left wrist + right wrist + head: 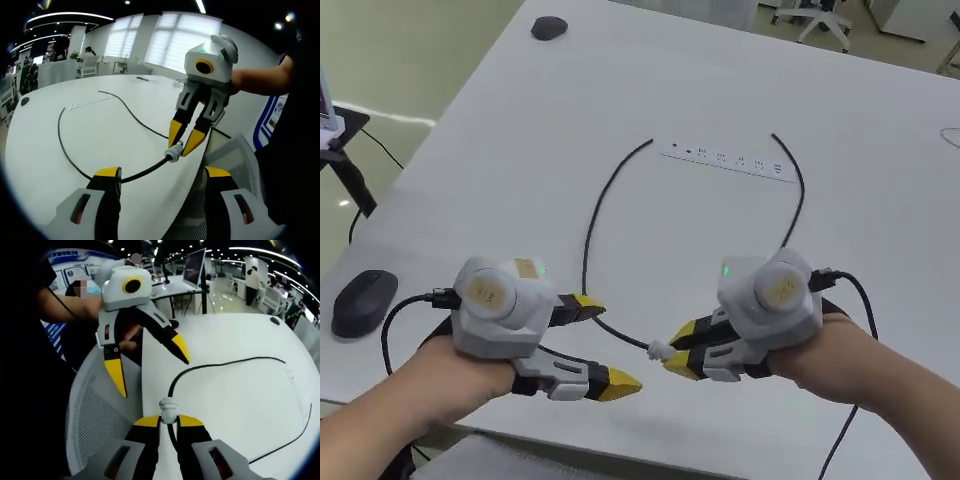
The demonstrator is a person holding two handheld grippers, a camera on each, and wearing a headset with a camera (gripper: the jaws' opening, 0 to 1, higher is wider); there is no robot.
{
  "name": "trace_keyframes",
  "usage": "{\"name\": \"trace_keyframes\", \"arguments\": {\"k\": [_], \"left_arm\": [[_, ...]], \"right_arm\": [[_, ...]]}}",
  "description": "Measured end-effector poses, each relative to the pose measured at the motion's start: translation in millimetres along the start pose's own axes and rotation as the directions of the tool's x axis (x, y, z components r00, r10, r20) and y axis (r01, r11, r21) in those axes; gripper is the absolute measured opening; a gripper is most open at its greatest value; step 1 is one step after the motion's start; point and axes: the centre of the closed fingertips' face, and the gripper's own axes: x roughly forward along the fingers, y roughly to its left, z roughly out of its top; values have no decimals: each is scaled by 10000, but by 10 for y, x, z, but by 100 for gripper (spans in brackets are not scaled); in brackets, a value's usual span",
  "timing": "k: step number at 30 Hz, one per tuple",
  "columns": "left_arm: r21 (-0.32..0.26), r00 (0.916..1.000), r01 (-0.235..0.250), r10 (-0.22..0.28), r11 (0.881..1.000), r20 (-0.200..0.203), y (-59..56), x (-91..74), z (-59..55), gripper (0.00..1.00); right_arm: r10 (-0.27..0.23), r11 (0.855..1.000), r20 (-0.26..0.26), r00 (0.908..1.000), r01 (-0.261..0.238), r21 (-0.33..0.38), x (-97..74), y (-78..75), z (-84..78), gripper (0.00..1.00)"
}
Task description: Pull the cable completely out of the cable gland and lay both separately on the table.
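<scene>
A small white cable gland (659, 351) sits on a long black cable (588, 235) near the table's front edge. My right gripper (675, 350) is shut on the cable gland, which pokes out just past the yellow tips (169, 421); the cable runs back between the jaws. In the left gripper view the right gripper (184, 142) pinches the gland (173, 151) from above. My left gripper (603, 345) stands open a short way left of the gland, nothing between its jaws. The right gripper view has the left gripper (152, 376) spread wide over the cable (225, 363).
A white power strip (728, 162) lies across the middle of the white table (500, 150). A dark mouse (362, 300) rests at the left edge, another (549, 27) at the far corner. A grey mesh chair (95, 420) is just below the front edge.
</scene>
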Motion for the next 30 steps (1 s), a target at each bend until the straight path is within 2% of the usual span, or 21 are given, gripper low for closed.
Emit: {"name": "trace_keyframes", "arguments": {"k": [9, 13, 16, 18, 20, 22, 30], "left_arm": [[349, 9986, 160, -177, 9993, 500, -3, 9, 162, 64], [429, 9980, 346, -368, 9985, 515, -19, 15, 174, 64], [669, 9972, 457, -496, 9967, 567, -44, 30, 179, 62], [663, 9969, 618, -648, 9959, 448, -85, 58, 159, 62], [870, 9962, 727, -765, 9936, 419, -117, 81, 150, 59], [792, 9952, 873, -905, 9930, 374, -145, 94, 144, 56], [783, 9888, 1227, -1287, 9894, 761, -238, 115, 236, 47]], "right_arm": [[447, 9982, 181, 9988, -439, -419, -150, 107, 189, 7], [669, 9955, 203, 9976, -654, -693, -204, 192, 263, 7], [727, 9924, 11, 9974, -722, -992, -216, 233, 251, 7], [649, 9896, -185, 9977, -667, -1271, -212, 238, 218, 7], [634, 9890, -190, 9978, -654, -1328, -213, 239, 208, 7], [546, 9881, -201, 9983, -569, -1431, -217, 218, 194, 7], [316, 9844, -241, 9992, -353, -1721, -218, 167, 146, 7]]}}
